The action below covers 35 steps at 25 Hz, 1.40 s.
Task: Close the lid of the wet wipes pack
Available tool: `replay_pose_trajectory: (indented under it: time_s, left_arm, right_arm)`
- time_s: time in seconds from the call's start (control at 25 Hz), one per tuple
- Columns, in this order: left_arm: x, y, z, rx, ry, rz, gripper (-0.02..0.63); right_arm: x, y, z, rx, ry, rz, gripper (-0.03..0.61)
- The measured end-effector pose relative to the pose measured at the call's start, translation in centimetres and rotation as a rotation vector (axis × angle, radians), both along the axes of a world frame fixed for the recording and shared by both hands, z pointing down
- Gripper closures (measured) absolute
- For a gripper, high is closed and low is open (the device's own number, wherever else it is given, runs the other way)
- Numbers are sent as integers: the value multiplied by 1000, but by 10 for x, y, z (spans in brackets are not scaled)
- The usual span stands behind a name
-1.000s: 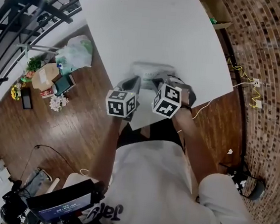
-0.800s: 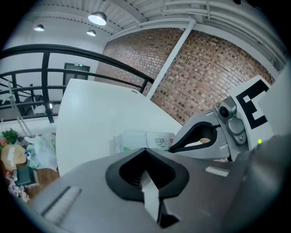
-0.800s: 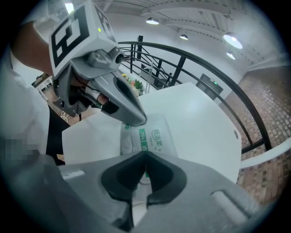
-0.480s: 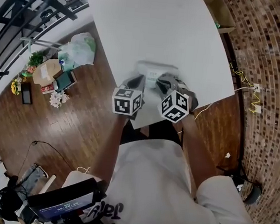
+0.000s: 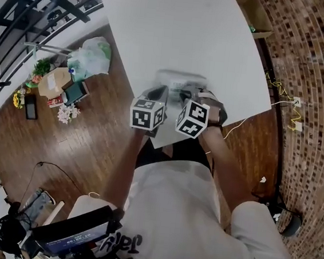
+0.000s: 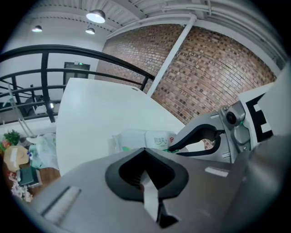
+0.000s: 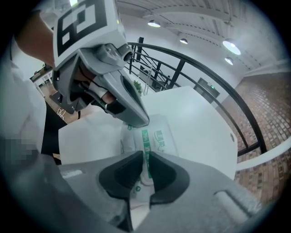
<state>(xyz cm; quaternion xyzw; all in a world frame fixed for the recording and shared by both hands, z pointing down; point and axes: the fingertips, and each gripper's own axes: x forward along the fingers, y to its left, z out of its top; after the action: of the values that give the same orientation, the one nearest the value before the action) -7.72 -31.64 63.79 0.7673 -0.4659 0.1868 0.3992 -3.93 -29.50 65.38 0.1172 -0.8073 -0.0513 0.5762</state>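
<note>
The wet wipes pack (image 5: pixel 178 80), white with green print, lies near the front edge of the white table (image 5: pixel 178 30). My left gripper (image 5: pixel 159 92) is shut, and in the right gripper view the left gripper (image 7: pixel 137 121) rests its tip on the pack (image 7: pixel 159 141). My right gripper (image 5: pixel 184 95) points steeply down over the pack's near end. The right gripper (image 7: pixel 146 158) has its jaws opening to a narrow gap. The pack's green strip shows through it and nothing is pinched. In the left gripper view the pack (image 6: pixel 136 139) lies just past the left gripper (image 6: pixel 144 150), with the right gripper (image 6: pixel 175 146) beside it.
The table's front corner (image 5: pixel 159 146) is just under my hands. A cardboard box (image 5: pixel 252 15) stands at the far right edge. Bags, a box and flowers (image 5: pixel 70 76) sit on the wooden floor to the left, and a black railing (image 5: pixel 43 4) runs beyond.
The right gripper's marker cube has tipped a little toward the left one. The left gripper and the pack have stayed where they were.
</note>
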Motion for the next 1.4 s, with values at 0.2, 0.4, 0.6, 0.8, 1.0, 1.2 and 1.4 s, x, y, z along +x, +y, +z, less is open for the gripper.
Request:
replay_pose_trajectory:
  time_s: [0.2,0.4,0.6,0.8,1.0,1.2,1.4]
  left_arm:
    - [1,0,0,-22,24,13,611]
    - [-5,-2,3,-6,32,-11,609]
    - [-8,4,0,21,27,8,601]
    - [-22,28,-30,115,-15,54,601]
    - [-35,67,-103,304,-15,50,601]
    - [-23,119,-185,538,-35,6,601]
    - [3,189,-230,693,-52,-28,601]
  right_arm:
    - [-1,-4,8,-26,51,13,546]
    - [-7,-8,8,44,-6,41,546]
    - [-1,0,-5,134,-203,164,548]
    - [9,22,-58,176,-438,388,549]
    - [20,64,-135,238,-743,600,569]
    - [45,113,-203,285,-1016,703,586]
    - [57,172,-233,300,-1114,656,586]
